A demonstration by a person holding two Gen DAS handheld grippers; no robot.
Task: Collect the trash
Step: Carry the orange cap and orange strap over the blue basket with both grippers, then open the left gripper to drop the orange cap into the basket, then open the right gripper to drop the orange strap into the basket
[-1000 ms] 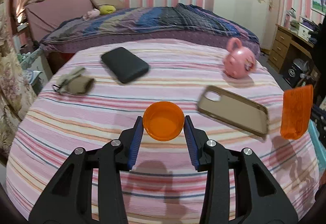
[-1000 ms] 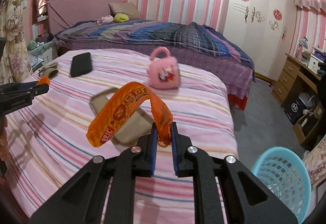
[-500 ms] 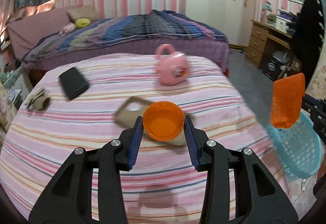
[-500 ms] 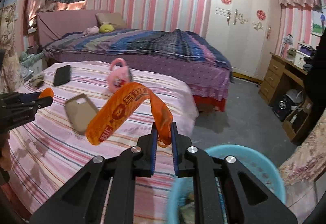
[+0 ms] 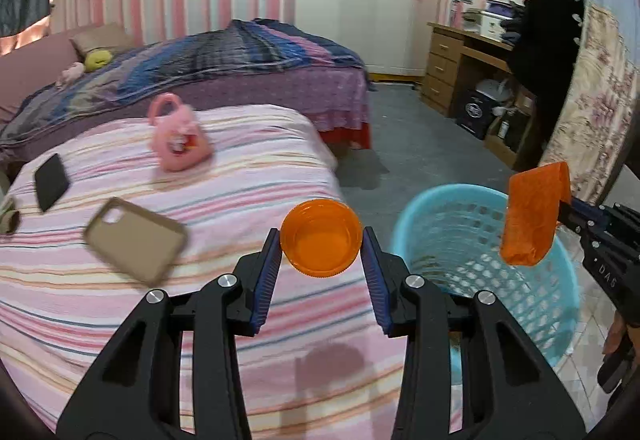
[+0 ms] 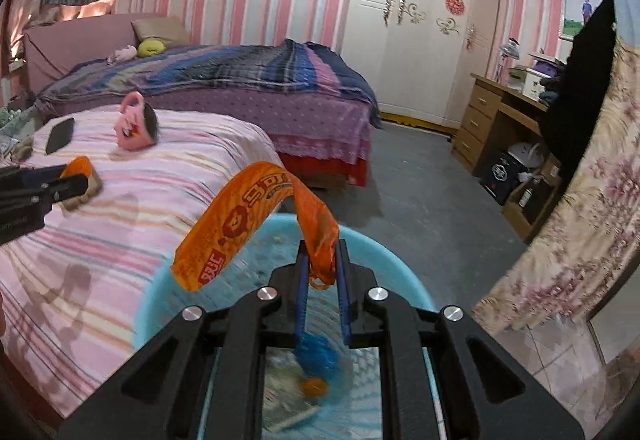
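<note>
Orange cap (image 5: pixel 321 248): pinched between the blue pads (image 5: pixel 267 276) of the left gripper (image 5: pixel 321 272), open side facing the camera, held above the bed's near edge and just left of the basket.
Left gripper: jaws narrowed onto the cap – each pad touches its ribbed rim; in the right view it (image 6: pixel 60 179) shows at the far left with the cap (image 6: pixel 78 164) at its tip.
Wrapper (image 6: pixel 256 224): orange printed strip, one end clamped in the right gripper (image 6: pixel 322 268), the rest arching up and drooping to the left, over the basket's rim.
Right gripper: jaws nearly together, gripping the wrapper's end; in the left view it (image 5: pixel 560 205) enters from the right with the wrapper (image 5: pixel 532 215) hanging above the basket.
Basket (image 5: pixel 532 304): light blue, latticed wall, standing on the floor against the bed's corner; directly under the right gripper in the right view (image 6: pixel 404 272).
Basket contents: some paper and a blue-and-orange lump (image 6: pixel 316 364) – too blurred to name.
Bed (image 5: pixel 120 320): pink striped cover.
On the bed: 1 tan phone case (image 5: pixel 136 240), 1 black phone (image 5: pixel 51 181), 1 pink toy bag (image 5: pixel 180 139), all well apart from the grippers.
</note>
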